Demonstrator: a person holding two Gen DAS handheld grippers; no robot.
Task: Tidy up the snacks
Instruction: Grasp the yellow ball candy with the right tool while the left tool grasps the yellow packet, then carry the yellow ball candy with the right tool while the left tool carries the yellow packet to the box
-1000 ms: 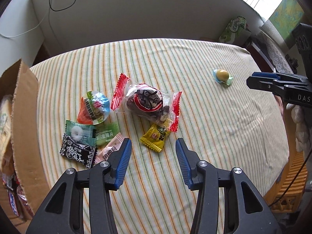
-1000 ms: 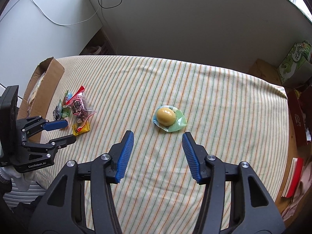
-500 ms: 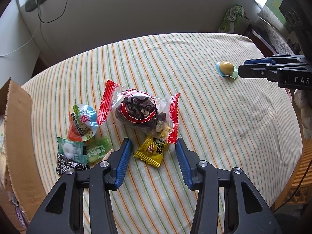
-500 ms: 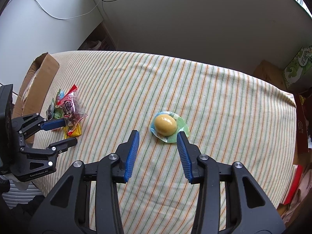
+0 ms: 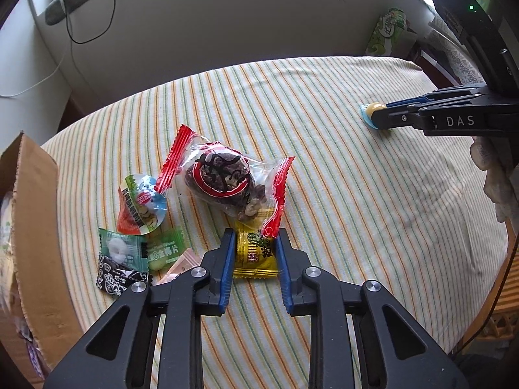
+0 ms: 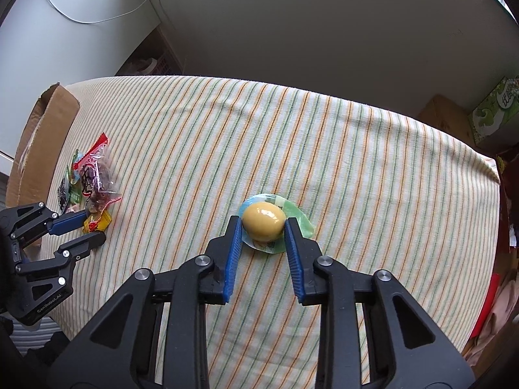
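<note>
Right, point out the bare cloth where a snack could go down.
Bare striped tablecloth lies between the red-ended clear snack bag and the yellow egg in its green-blue packet, and beyond both. Crowded: the wrapper cluster beside the cardboard box.

Between my left fingers (image 5: 227, 253) lies a flat yellow candy packet (image 5: 254, 253), partly under a clear red-ended bag of dark snacks (image 5: 223, 181). My right fingers (image 6: 235, 246) flank a yellow egg in its green-blue wrapper (image 6: 263, 225).
</note>
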